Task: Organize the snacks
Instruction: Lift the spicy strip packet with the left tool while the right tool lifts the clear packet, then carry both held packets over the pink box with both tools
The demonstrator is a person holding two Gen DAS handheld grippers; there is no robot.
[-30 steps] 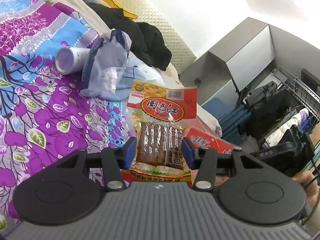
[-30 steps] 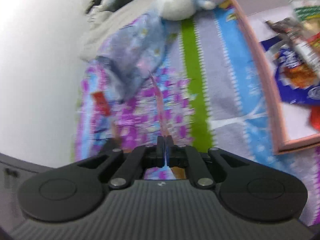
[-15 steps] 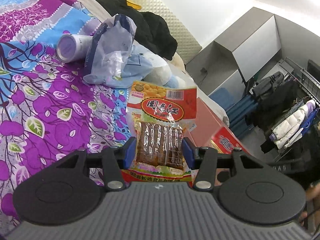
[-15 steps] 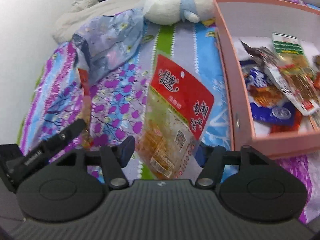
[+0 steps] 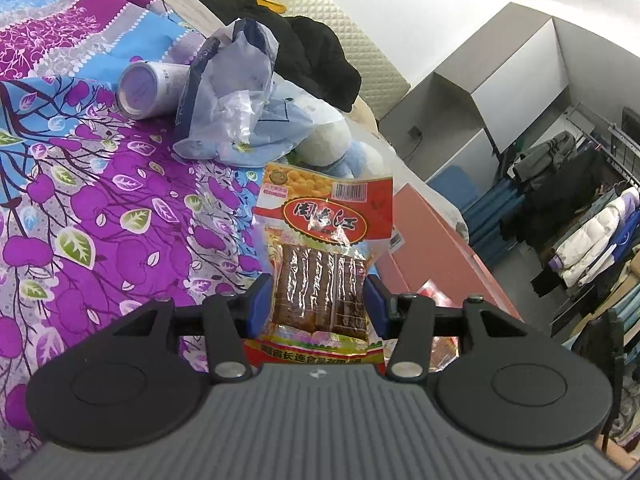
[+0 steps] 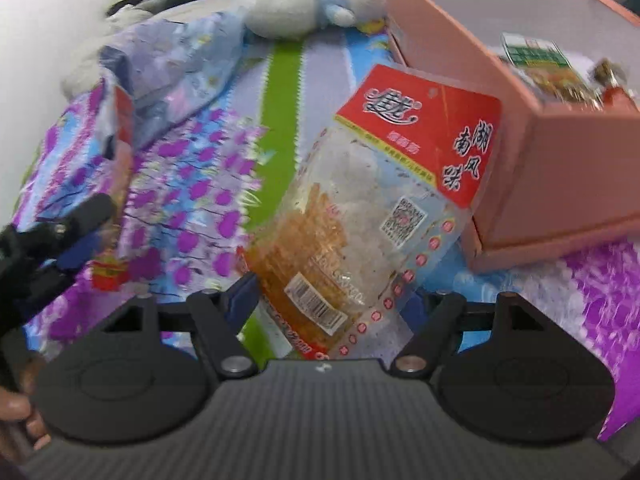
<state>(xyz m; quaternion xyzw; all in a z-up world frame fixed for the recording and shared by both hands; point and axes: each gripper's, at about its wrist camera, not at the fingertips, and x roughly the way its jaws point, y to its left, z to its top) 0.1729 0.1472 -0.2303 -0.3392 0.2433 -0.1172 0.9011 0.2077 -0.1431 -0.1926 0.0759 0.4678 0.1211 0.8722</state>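
My left gripper [image 5: 318,308] is shut on a snack pack of brown strips [image 5: 324,220] with a red and yellow label, held upright above the flowered bedspread. My right gripper [image 6: 332,300] points down at the bed and its jaws are opening. Between them lies a clear pack with a red header [image 6: 420,128], slanting toward the pink box [image 6: 560,184], and the pads are not pressing on it. The box holds several snack packs [image 6: 548,64]. In the right wrist view the left gripper [image 6: 60,236] shows at the left edge.
A white can [image 5: 148,88] lies on the bedspread beside a crumpled plastic bag [image 5: 228,96]. A white and blue plush toy [image 6: 304,8] and black clothes [image 5: 312,60] sit behind. A clothes rack [image 5: 580,220] stands beyond the bed. A hand [image 6: 16,412] is at the lower left.
The right gripper went from shut on the red-header pack's edge to wide apart and dipped toward the bed; the pack now lies flat between its fingers. The left grip is unchanged.
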